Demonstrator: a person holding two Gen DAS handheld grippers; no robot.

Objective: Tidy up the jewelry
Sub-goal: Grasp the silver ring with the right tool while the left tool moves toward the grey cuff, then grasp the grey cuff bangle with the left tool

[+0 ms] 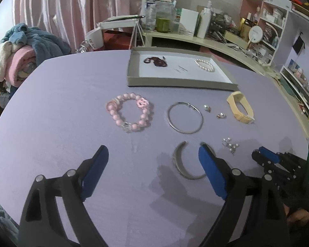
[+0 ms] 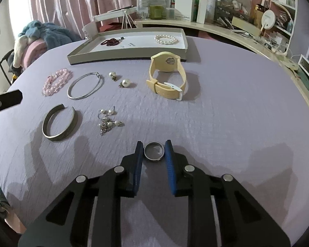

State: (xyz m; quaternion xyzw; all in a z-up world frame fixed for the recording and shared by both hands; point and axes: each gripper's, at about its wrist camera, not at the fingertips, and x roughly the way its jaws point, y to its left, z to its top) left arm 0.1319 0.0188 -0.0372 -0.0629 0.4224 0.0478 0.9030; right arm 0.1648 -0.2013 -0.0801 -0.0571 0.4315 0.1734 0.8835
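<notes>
Small ring (image 2: 154, 151) on the worktop (image 2: 226, 113) clamped between right gripper (image 2: 153, 146) pads, left gripper (image 1: 153, 151) spread wide over a silver cuff (image 1: 180, 161), tray (image 2: 80, 56) holding one pearl bracelet (image 2: 166, 39) and one dark red bracelet (image 2: 111, 41), two pearl earrings (image 2: 125, 82) and one watch (image 2: 166, 76) loose nearby

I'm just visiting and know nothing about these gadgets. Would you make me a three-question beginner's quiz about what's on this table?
1. True or false: the yellow watch lies inside the tray.
2. Which pieces are already in the tray? A) pearl bracelet and dark red beads B) pink bead bracelet and thin silver bangle C) silver cuff and pearl earrings
3. Fill in: the right hand-held gripper has its fingers either side of a small round metal ____.

Key
1. False: it stands on the purple cloth, outside the tray.
2. A
3. ring; the left hand-held gripper is wide open beside the silver cuff.
</notes>
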